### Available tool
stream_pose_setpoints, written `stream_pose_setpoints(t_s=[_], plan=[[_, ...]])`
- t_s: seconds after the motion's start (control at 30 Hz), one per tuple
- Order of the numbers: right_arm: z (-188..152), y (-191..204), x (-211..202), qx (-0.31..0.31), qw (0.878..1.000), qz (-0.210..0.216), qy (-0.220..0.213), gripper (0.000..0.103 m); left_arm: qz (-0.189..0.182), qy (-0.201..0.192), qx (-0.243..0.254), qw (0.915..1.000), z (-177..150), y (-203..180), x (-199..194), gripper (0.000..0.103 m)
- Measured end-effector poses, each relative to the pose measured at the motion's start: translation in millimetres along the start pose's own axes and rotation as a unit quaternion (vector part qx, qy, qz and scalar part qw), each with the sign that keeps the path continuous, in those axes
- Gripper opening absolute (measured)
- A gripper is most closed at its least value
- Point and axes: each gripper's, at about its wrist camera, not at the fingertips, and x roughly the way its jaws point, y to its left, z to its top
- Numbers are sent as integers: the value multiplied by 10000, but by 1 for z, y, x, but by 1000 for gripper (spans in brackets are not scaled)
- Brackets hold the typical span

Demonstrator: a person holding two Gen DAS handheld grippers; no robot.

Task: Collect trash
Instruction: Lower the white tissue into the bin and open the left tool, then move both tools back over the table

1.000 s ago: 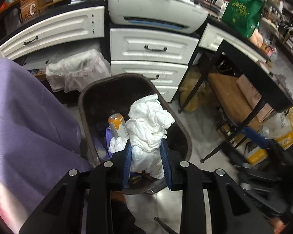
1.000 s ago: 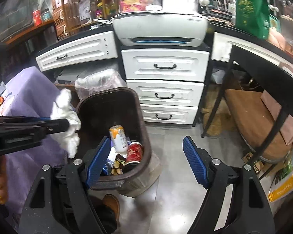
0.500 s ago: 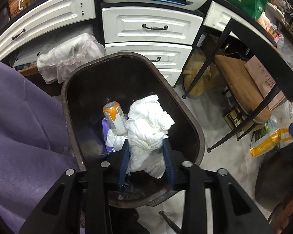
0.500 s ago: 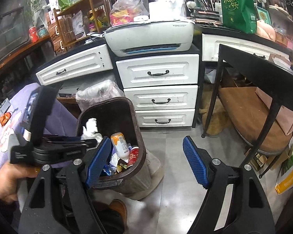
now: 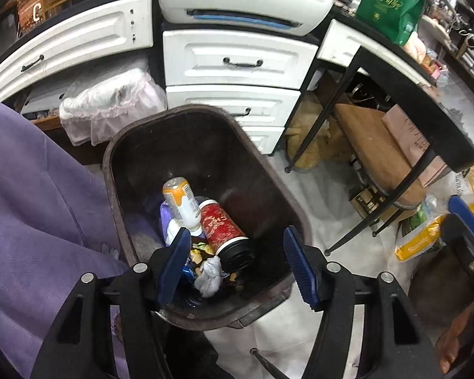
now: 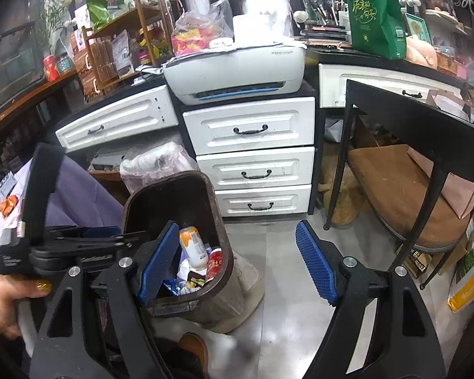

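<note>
A dark brown trash bin (image 5: 110, 170) stands on the floor below my left gripper (image 5: 235, 252). The left jaws are opening and nothing is between them. A crumpled white paper wad (image 5: 209, 276) lies loose in the bin beside a red can (image 5: 221, 227) and an orange-and-white bottle (image 5: 181, 202). In the right wrist view the bin (image 6: 173, 183) sits at lower left, with the left gripper (image 6: 79, 246) over its rim, held by a hand (image 6: 3, 300). My right gripper (image 6: 237, 243) stands open and empty, near the bin's right side.
White drawers (image 5: 237, 63) with a printer (image 5: 243, 0) on top stand behind the bin. A purple cloth (image 5: 31, 205) hangs at the left. A black table (image 5: 410, 94) over a brown stool (image 6: 395, 183) is at the right, and a yellow bag (image 5: 420, 243) lies on the floor.
The left jaws have spread apart and the white paper wad they held has dropped into the bin. The right gripper has stayed open and empty.
</note>
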Motion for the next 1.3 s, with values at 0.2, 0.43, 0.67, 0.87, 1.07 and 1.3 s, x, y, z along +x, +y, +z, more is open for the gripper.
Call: stream_pose_setpoints(t_s=[0.2, 0.43, 0.67, 0.87, 1.07, 1.3], plan=[[8, -4, -2, 128, 9998, -134, -111, 83, -161, -283, 48, 9995, 0, -4, -38, 68], [15, 23, -2, -60, 9999, 33, -115, 83, -275, -793, -4, 9965, -5, 15, -97, 80], [22, 80, 6, -372, 9965, 733, 119, 83, 228, -1364, -153, 9903, -16, 65, -156, 97], [21, 152, 8, -899, 9868, 1317, 277, 83, 935, -1702, -654, 9788, -21, 136, -196, 98], [16, 218, 0, -1481, 9738, 1697, 305, 83, 2079, -2003, -1250, 9492, -10, 215, -240, 98], [15, 269, -7, -1859, 9638, 1887, 308, 83, 2598, -1692, -1945, 9306, -7, 309, -259, 97]])
